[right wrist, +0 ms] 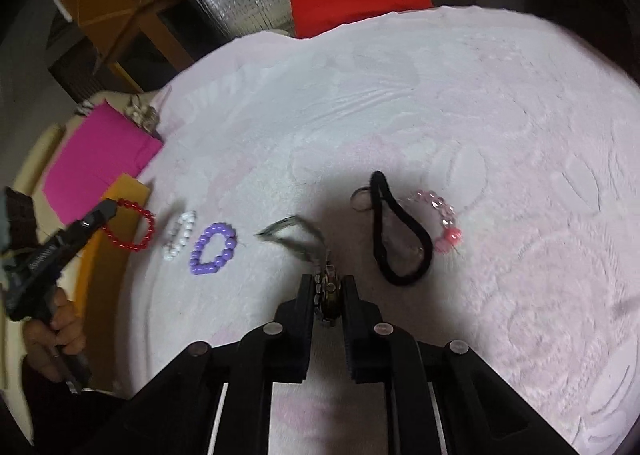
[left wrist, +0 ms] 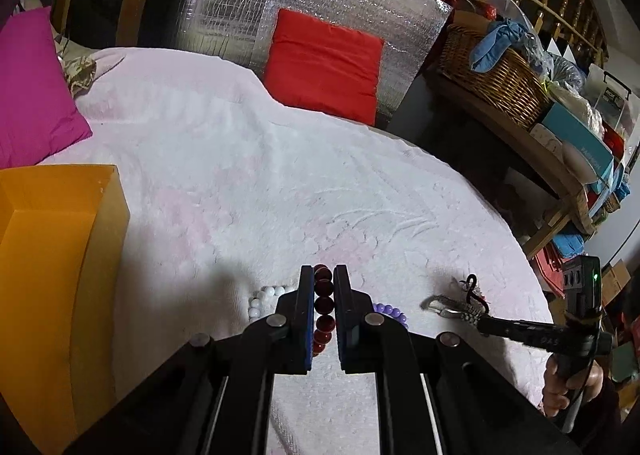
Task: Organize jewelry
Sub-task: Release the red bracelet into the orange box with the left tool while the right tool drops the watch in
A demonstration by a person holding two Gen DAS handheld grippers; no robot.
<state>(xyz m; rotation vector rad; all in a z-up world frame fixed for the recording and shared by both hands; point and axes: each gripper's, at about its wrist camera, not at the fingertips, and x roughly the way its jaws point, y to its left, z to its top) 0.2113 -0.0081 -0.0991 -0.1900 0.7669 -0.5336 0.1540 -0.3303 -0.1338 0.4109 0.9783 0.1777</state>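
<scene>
Left gripper (left wrist: 323,275) pinching red bead bracelet (left wrist: 323,309), loop hanging lengthwise between pads. Orange box (left wrist: 60,239) sits close off its left side, so drop looks like short leftward swing. Right gripper (right wrist: 328,287) clamped on metal bracelet (right wrist: 294,237), farther from box.

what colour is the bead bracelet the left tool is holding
Dark red; the bracelet sits between the left tool's fingers, clearest in the left wrist view.
</scene>
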